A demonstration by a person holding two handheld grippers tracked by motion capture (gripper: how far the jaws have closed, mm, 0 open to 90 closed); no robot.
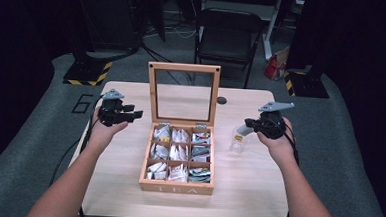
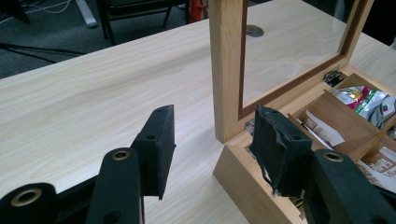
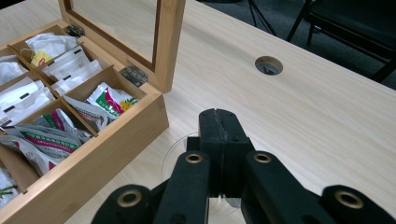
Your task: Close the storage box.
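We hold our left gripper (image 1: 130, 115) beside the open wooden tea box (image 1: 177, 188) on the pale wooden bench (image 1: 256, 192), its black fingers (image 2: 159, 140) spread with nothing between them. Our right gripper (image 1: 246, 123) has its fingers (image 3: 219, 135) pressed together, just above a small clear plastic cup (image 1: 239, 141) right of the box

Overhead light brightens the table (image 1: 257, 187) against dim, soft-focus surroundings; glare sheens the wood, with near parts blurred.
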